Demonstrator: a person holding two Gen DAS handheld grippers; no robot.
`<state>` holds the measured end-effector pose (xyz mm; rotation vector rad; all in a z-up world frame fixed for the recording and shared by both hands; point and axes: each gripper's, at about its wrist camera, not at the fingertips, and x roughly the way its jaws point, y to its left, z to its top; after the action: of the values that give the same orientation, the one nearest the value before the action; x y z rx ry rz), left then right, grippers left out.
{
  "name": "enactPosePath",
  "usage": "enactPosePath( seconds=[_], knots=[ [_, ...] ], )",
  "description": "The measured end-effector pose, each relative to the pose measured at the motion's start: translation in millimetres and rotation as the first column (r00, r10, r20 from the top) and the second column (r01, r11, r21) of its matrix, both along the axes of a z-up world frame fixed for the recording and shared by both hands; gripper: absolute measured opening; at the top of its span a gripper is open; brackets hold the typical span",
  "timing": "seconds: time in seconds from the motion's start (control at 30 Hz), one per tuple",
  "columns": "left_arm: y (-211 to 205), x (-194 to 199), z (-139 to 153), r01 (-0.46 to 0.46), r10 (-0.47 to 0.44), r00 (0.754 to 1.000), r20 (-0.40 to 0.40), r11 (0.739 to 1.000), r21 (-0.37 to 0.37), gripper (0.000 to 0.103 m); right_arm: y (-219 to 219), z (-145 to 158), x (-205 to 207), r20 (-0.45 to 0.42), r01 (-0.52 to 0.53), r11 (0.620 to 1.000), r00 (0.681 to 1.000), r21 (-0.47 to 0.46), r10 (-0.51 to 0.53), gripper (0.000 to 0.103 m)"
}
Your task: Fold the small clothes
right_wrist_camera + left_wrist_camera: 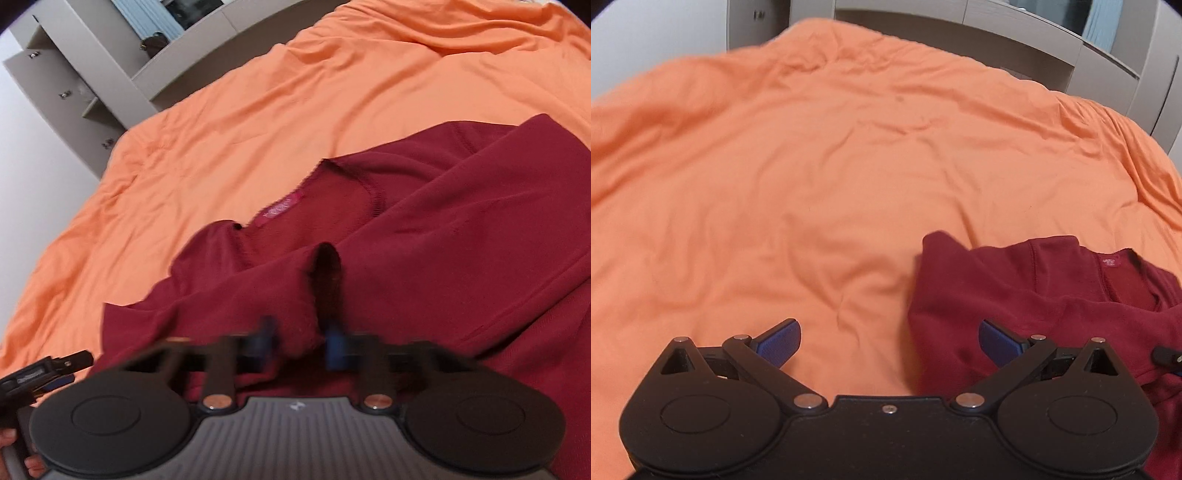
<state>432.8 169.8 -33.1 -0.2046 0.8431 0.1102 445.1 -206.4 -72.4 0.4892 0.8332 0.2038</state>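
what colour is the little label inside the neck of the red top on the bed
Bright pink-red, lighter than the dark red top. The label shows best in the right wrist view.

We see soft, even indoor light with no glare and only faint shadows in the bedsheet [812, 166] folds. Fisheye bending curves the edges and darkens the corners. The right tool [301, 341] is motion-blurred.

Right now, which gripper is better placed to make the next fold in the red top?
Right, probably. The right gripper is closed on a bunched fold of the red top, while the left gripper is wide open over the orange sheet, beside the top's edge.
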Motion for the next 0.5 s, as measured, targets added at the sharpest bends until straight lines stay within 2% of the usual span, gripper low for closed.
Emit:
enactPosePath(
  seconds=[0.07,0.17,0.23,0.27,0.33,0.37,0.43,0.47,0.5],
  knots=[
    [-1.3,-2.7,-2.2,0.013,-0.013,1.000,0.008,1.000,-0.005,0.102,-0.2,3.3,-9.0,0.048,-0.006,1.000,0.999,-0.013,0.006,0.015],
    [-6.5,-4.5,-3.9,0.038,-0.038,0.999,0.010,0.999,0.028,0.102,2.3,15.6,-24.1,0.150,0.007,0.988,0.989,-0.152,0.016,0.014],
    [-14.4,-1.8,-7.0,0.043,-0.042,0.999,-0.014,0.997,0.067,0.102,5.7,15.9,-26.0,0.159,-0.003,0.971,0.986,-0.240,0.043,0.018],
    [-16.9,-0.4,-8.9,0.038,-0.036,0.999,-0.032,0.995,0.091,0.102,6.6,13.6,-23.9,0.134,-0.029,0.969,0.989,-0.246,0.064,0.022],
    [-19.0,0.0,-8.5,0.043,-0.039,0.999,-0.035,0.994,0.102,0.102,7.5,7.2,-20.6,0.082,-0.061,0.971,0.993,-0.230,0.082,0.038],
    [-19.1,-0.9,-5.4,0.048,-0.046,0.999,-0.019,0.994,0.094,0.102,6.9,7.5,-22.4,0.083,-0.061,0.971,0.993,-0.231,0.082,0.043],
    [-20.0,1.3,2.8,0.060,-0.062,0.998,0.029,0.995,0.075,0.102,6.6,10.6,-27.5,0.109,-0.039,0.966,0.992,-0.257,0.069,0.064],
    [-22.2,5.1,5.6,0.062,-0.065,0.997,0.044,0.995,0.076,0.102,5.8,12.6,-30.4,0.129,-0.022,0.964,0.990,-0.267,0.058,0.069],
    [-25.5,11.2,7.8,0.062,-0.066,0.996,0.052,0.995,0.083,0.102,4.9,14.9,-32.0,0.149,-0.008,0.962,0.987,-0.271,0.051,0.078]
  ],
)
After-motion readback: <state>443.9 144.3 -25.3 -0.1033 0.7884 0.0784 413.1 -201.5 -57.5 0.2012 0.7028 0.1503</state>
